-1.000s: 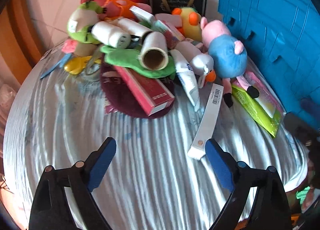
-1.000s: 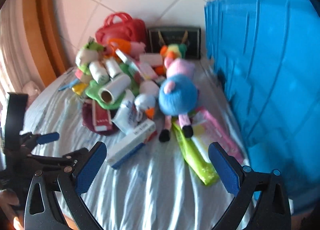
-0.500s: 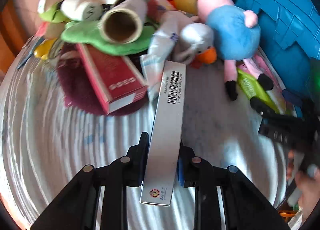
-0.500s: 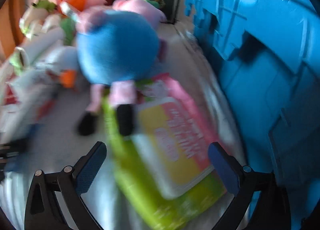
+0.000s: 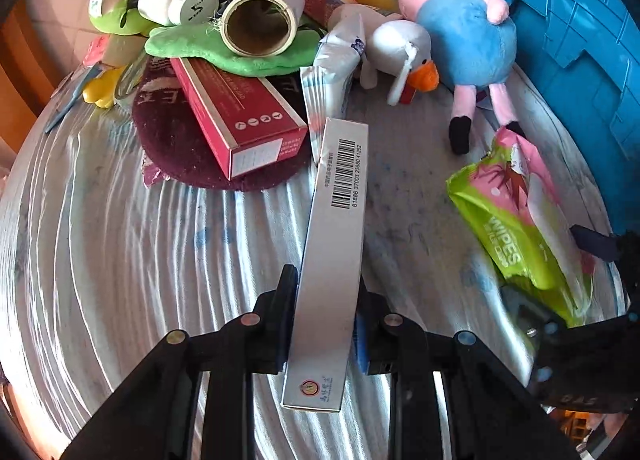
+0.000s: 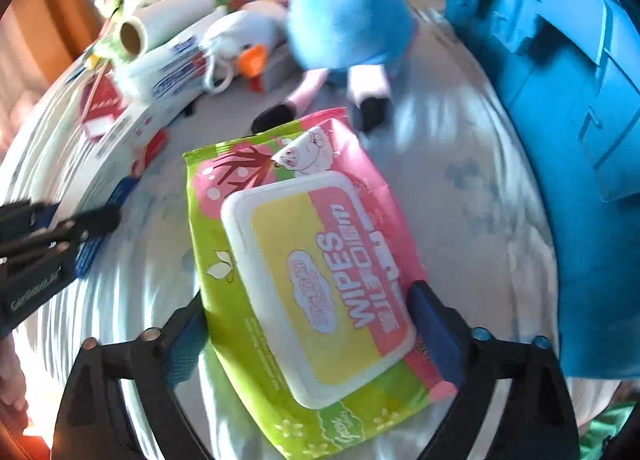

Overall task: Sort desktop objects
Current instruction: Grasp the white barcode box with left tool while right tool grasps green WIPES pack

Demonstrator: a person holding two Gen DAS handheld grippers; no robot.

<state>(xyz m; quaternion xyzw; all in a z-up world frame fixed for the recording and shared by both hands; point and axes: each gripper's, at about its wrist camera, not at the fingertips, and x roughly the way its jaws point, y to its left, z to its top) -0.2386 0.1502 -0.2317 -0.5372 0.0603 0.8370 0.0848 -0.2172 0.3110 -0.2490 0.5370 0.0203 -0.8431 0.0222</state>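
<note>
left gripper (image 5: 324, 320): clamped on a long white box (image 5: 336, 244), lower centre. right gripper (image 6: 316, 334): jaws flank a wipes pack (image 6: 312, 260); grip cannot be told. blue crate (image 6: 560, 100) at right.

The left gripper (image 5: 325, 324) is clamped on a long box (image 5: 335, 244); the right gripper (image 6: 312, 324) straddles a wipes pack (image 6: 320, 280), both angled steeply down.
</note>
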